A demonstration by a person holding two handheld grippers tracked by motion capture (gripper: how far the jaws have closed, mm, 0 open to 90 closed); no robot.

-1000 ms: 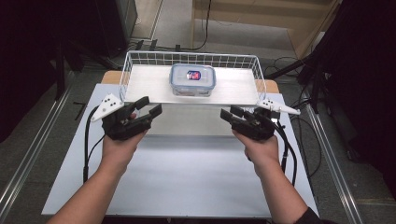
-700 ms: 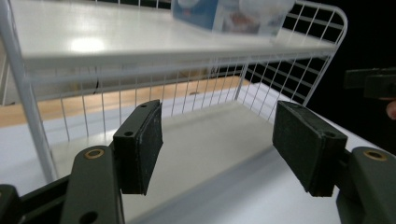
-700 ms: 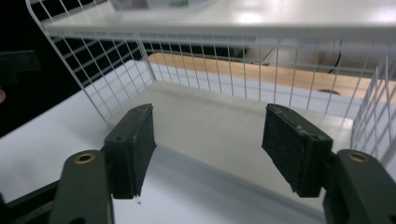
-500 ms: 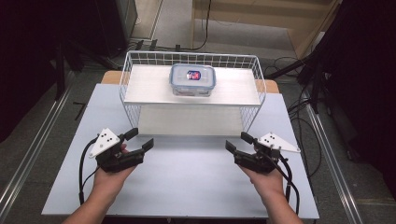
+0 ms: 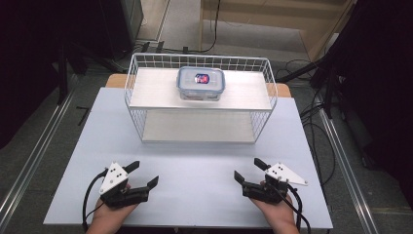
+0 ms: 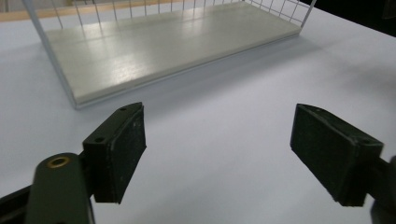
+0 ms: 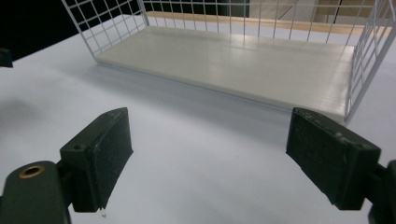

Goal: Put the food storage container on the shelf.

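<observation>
Resting apart on table (image 5: 195, 161), left tool (image 5: 145, 174) and right tool (image 5: 246, 170) just opened, empty, box (image 5: 200, 83) on rack (image 5: 146, 95).

High view: fixed above my side of the bench (image 5: 195, 161), facing forward and down, taking in the whole top. Left gripper view: rides low and close over the bench, looking along my fingers (image 6: 116, 154) toward the wire rack (image 6: 56, 70). Right gripper view: likewise low, facing the rack. All three share the rack's lower shelf (image 5: 197, 127).
</observation>
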